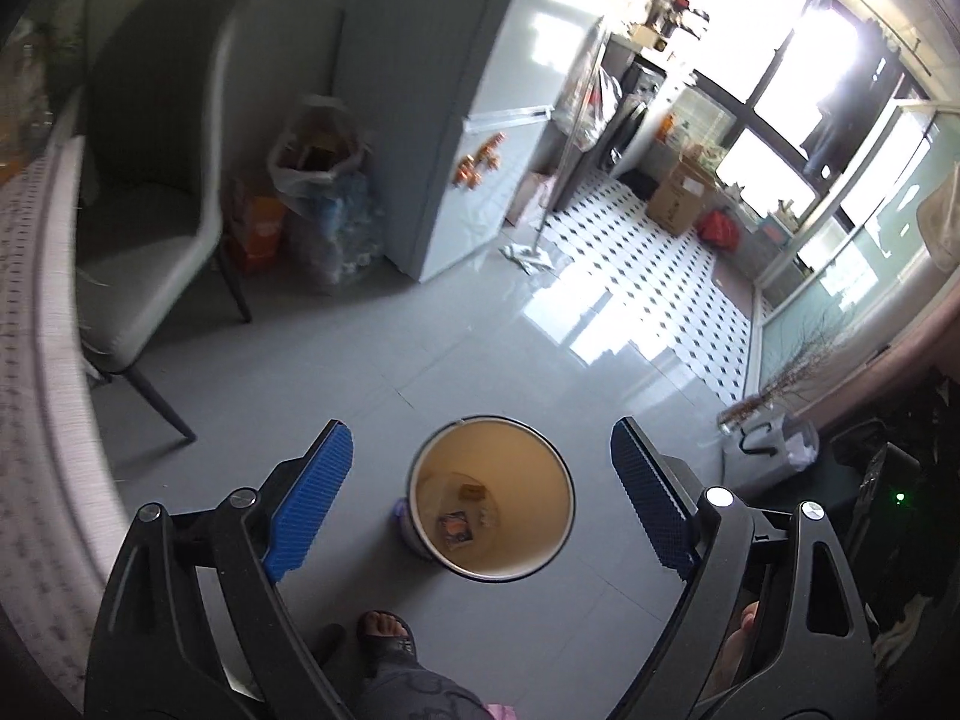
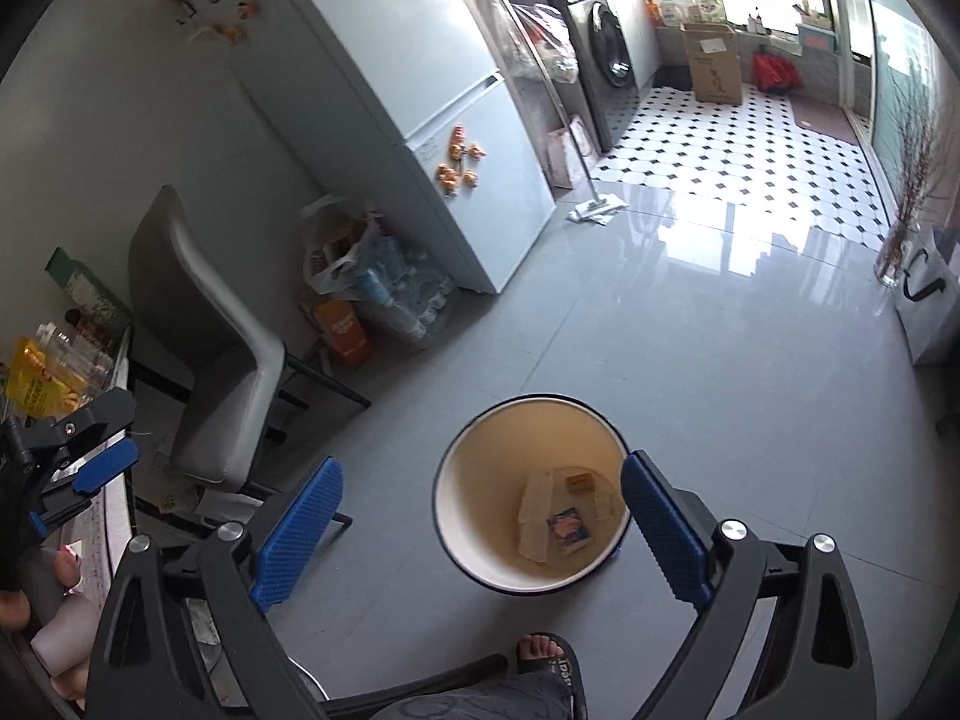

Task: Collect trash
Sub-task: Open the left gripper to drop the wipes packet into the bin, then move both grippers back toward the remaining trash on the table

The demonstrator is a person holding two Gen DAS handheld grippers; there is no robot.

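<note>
Trash, what we could see of it, lay at the bottom of the bin (image 2: 531, 495): a few flat paper scraps and a small printed packet (image 2: 569, 530), with a little brown carton beside them. Our left tongs (image 1: 480, 507) hung above the bin with their blue pads spread wide and nothing between them; our right tongs (image 2: 483, 528) were likewise spread and empty over the same bin. In the right view the left tongs also showed at the left edge, near the worktop (image 2: 99, 531).

We judged such scraps to be light, thin and limp, so they would slip or fold between the pads. A pinch across a raised edge or a crumpled fold looked surest, and the carton, being stiffer, could be taken across its narrow sides.

Further trash seemed to remain on the floor under the chair (image 2: 204, 354), where pale paper bits (image 2: 225, 504) lay near its legs beside the worktop's edge. Those legs and the worktop would crowd any reach there. Beyond stood a fridge (image 2: 420, 108), a stuffed plastic bag (image 2: 339, 252) with bottled water beside it, and a mop (image 2: 591, 204) on the floor. Our sandalled foot (image 2: 549, 660) rested just beside the bin.
</note>
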